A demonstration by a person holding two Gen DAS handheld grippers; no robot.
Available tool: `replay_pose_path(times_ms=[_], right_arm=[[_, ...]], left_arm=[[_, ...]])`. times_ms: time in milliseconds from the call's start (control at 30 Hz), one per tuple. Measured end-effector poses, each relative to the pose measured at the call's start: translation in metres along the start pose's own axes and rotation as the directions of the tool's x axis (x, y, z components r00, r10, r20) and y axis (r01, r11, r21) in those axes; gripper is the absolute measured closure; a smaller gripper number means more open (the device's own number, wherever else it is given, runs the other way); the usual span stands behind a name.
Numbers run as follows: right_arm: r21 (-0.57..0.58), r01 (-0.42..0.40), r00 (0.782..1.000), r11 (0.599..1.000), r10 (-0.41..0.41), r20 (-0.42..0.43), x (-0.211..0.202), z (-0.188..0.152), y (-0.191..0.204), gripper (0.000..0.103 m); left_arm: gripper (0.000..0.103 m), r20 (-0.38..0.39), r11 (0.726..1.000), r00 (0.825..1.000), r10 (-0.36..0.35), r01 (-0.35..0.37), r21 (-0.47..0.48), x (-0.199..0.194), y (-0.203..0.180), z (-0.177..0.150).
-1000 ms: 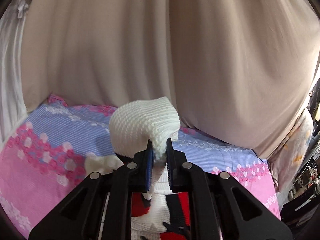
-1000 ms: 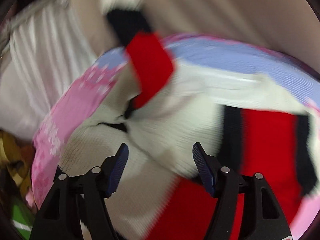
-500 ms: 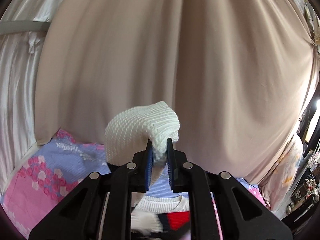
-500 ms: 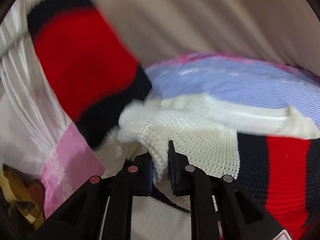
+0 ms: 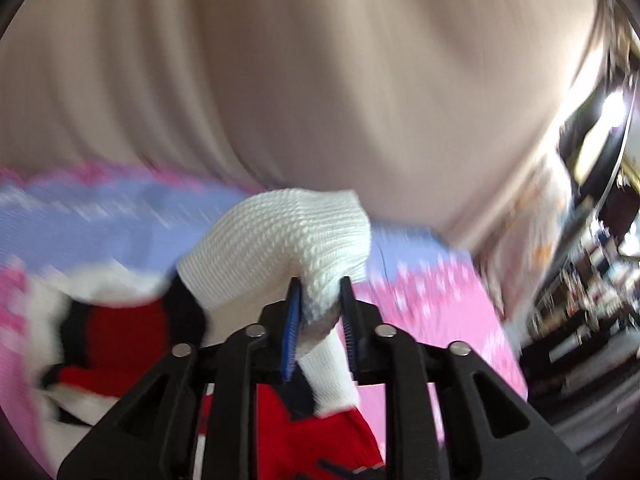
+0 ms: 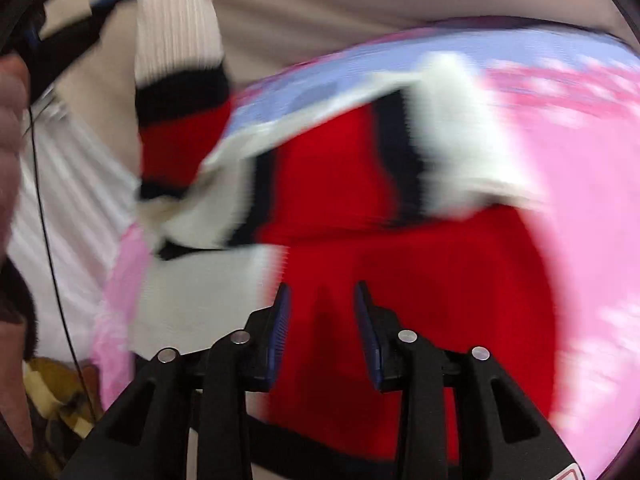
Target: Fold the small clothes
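Your left gripper [image 5: 320, 320] pinches the sweater's [image 6: 400, 272] white cuff [image 5: 288, 240], lifting that sleeve for folding. Your right gripper [image 6: 322, 320] hovers parted, empty, over the body spread on the bedsheet [image 6: 580, 240].

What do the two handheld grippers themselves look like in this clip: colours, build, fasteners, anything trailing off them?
Both look alike. The left gripper and right gripper have matte black linkage arms with triangular cut-outs, round silver pivot pins and thin blue ribbed pads on the fingers. In the right wrist view a thin black cable hangs at the left edge, and a red-and-white label corner shows at the frame's bottom right.
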State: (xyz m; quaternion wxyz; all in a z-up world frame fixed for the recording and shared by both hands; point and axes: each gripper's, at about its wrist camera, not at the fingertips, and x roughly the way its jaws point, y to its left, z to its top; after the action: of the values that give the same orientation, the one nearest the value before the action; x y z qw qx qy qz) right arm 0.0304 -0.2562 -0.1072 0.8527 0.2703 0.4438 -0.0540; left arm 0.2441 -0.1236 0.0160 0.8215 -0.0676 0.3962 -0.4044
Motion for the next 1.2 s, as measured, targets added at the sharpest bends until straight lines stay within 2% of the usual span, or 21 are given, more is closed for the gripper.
replay_pose_path(times_ms=[33,100,167,267,367,433,533,567,600,633,700,800,867,900,933,967,1033,1100,1167,1200], right_arm=[[0.035,0.024,1.0,0.999,-0.024,0.011,-0.009,0.001,-0.019,0.064],[0.092,0.043,0.999,0.995,-0.045,0.026,-0.02,0.004,-0.045,0.064],[0.114,-0.001,0.998,0.993,-0.007,0.069,-0.031,0.018,-0.054,0.063],[0.104,-0.07,0.994,0.992,0.061,0.089,-0.026,0.046,-0.055,0.055],[0.068,-0.132,0.989,0.989,0.127,0.073,-0.004,0.08,-0.046,0.053],[0.026,-0.091,0.995,0.996,0.09,0.033,0.024,0.096,-0.033,0.053],[-0.011,0.038,0.999,0.999,-0.038,-0.016,0.063,0.109,-0.027,0.053],[0.002,0.05,0.998,0.999,-0.05,-0.03,0.074,0.111,-0.03,0.054],[0.013,0.043,0.998,0.999,-0.043,-0.037,0.081,0.112,-0.032,0.059],[0.013,0.032,0.999,0.999,-0.031,-0.037,0.082,0.114,-0.031,0.091],[0.009,-0.002,1.0,1.0,0.002,-0.012,0.071,0.119,-0.027,0.093],[-0.006,0.04,0.997,0.999,-0.039,0.065,0.045,0.123,-0.032,0.093],[0.019,0.08,0.997,0.997,-0.08,0.022,0.052,0.121,-0.048,0.091],[0.037,0.075,0.997,0.996,-0.075,-0.024,0.058,0.116,-0.057,0.091],[0.064,0.039,0.999,0.997,-0.037,-0.018,0.051,0.111,-0.061,0.09],[0.084,0.02,1.0,0.996,-0.02,-0.004,0.041,0.109,-0.062,0.081],[0.083,0.01,0.999,0.997,-0.013,0.035,0.003,0.094,-0.059,0.077],[0.08,-0.023,0.999,0.996,0.019,0.05,-0.04,0.063,-0.059,0.066],[0.092,-0.023,1.0,0.996,0.023,0.009,-0.076,0.017,-0.065,0.053],[0.094,-0.015,1.0,0.995,0.017,-0.021,-0.087,-0.003,-0.065,0.052]], left_arm=[[0.068,-0.044,1.0,0.999,0.016,-0.016,0.003,0.024,-0.006,-0.016],[0.069,-0.121,0.996,0.989,0.083,-0.086,-0.017,0.063,-0.006,-0.057],[0.069,-0.158,0.989,0.979,0.126,-0.136,-0.056,0.072,0.0,-0.087],[0.065,-0.135,0.977,0.979,0.155,-0.171,-0.124,0.049,0.013,-0.109],[0.062,-0.101,0.961,0.971,0.217,-0.231,-0.154,0.017,0.031,-0.12],[0.061,-0.085,0.944,0.96,0.268,-0.279,-0.176,-0.004,0.045,-0.124],[0.059,-0.052,0.901,0.928,0.368,-0.37,-0.225,-0.031,0.071,-0.129],[0.059,-0.052,0.886,0.919,0.391,-0.391,-0.248,-0.039,0.081,-0.13],[0.059,-0.054,0.864,0.907,0.418,-0.416,-0.283,-0.049,0.095,-0.134],[0.059,-0.057,0.847,0.898,0.436,-0.431,-0.312,-0.057,0.106,-0.137],[0.059,-0.067,0.818,0.88,0.471,-0.464,-0.34,-0.069,0.126,-0.142],[0.058,-0.089,0.778,0.847,0.524,-0.518,-0.356,-0.078,0.148,-0.154],[0.058,-0.113,0.754,0.828,0.549,-0.549,-0.361,-0.078,0.162,-0.164],[0.058,-0.122,0.747,0.824,0.553,-0.555,-0.366,-0.078,0.166,-0.168],[0.058,-0.13,0.74,0.822,0.555,-0.559,-0.375,-0.078,0.17,-0.173],[0.058,-0.137,0.731,0.818,0.558,-0.564,-0.384,-0.081,0.171,-0.178],[0.058,-0.126,0.735,0.824,0.553,-0.553,-0.393,-0.101,0.171,-0.19],[0.058,-0.128,0.736,0.82,0.558,-0.56,-0.381,-0.125,0.168,-0.204],[0.058,-0.145,0.741,0.825,0.546,-0.556,-0.376,-0.148,0.165,-0.223],[0.058,-0.155,0.741,0.825,0.543,-0.558,-0.374,-0.157,0.163,-0.232]])
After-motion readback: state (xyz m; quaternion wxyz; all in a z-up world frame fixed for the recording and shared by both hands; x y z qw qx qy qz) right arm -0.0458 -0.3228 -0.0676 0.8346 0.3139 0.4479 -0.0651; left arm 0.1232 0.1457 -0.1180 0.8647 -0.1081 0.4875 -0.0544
